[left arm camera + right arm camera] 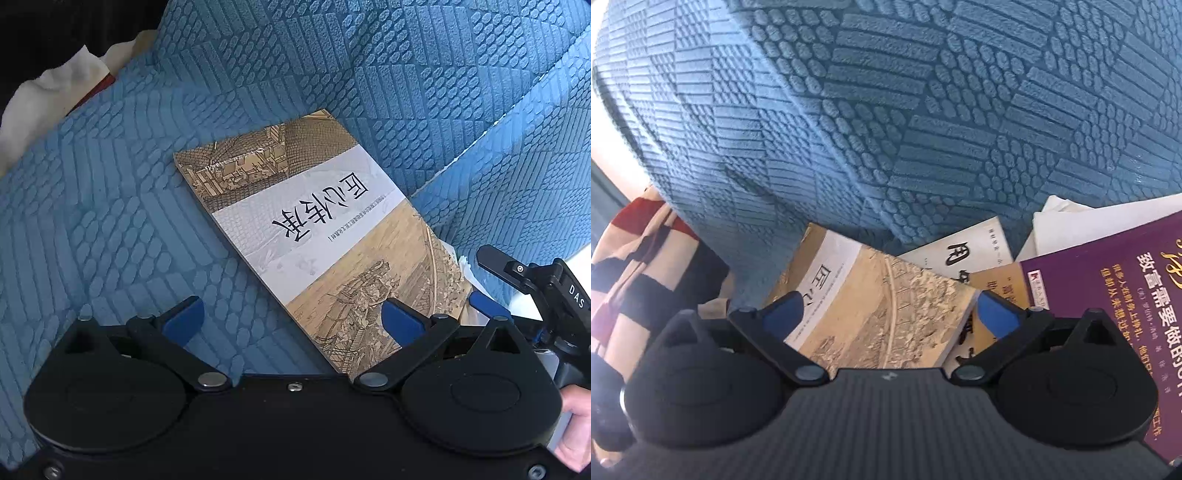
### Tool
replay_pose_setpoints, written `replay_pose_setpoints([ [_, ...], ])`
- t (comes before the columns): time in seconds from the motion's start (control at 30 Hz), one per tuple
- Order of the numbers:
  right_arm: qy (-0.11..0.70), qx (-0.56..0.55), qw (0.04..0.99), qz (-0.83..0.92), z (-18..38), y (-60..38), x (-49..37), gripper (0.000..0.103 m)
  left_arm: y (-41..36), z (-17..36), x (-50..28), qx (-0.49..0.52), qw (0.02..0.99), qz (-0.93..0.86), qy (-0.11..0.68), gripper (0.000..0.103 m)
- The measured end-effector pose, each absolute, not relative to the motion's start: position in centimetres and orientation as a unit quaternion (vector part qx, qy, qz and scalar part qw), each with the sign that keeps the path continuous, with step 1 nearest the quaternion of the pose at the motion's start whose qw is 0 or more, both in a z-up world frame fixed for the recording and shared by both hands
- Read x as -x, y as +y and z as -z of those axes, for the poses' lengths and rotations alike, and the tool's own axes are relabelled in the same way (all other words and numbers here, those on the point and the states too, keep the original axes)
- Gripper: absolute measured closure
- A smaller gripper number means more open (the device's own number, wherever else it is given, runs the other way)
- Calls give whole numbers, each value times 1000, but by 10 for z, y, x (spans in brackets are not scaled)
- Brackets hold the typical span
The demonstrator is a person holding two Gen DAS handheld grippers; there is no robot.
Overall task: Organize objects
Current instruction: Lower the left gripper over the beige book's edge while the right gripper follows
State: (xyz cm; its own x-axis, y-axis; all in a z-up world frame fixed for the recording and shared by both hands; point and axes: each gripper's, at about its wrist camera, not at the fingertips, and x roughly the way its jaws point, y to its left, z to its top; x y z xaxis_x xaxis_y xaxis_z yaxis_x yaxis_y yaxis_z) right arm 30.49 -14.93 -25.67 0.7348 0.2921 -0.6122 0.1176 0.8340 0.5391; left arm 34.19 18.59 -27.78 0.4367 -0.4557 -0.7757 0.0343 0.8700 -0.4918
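Note:
A tan book with a white title band [314, 229] lies on a blue textured sofa cover [110, 221]. My left gripper [291, 321] hangs open over the book's near corner, its right pad over the cover and its left pad over the fabric. The same book [871, 302] lies between the wide-open jaws of my right gripper [890, 312]; whether the pads touch it is unclear. The right gripper also shows at the left wrist view's right edge [517, 280].
A purple book [1115, 317], a white book [967, 247] and an orange one [997, 284] lie piled at the right. A red, cream and black striped cloth [646, 266] lies at the left. The blue backrest [886, 110] rises behind. White cloth [44, 99] sits far left.

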Motion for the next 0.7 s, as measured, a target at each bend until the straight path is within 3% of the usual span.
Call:
replay_pose_setpoints([
  [0.7, 332, -299, 892, -73, 271, -155, -327, 0, 196, 283, -345, 292, 790, 181, 508, 8],
])
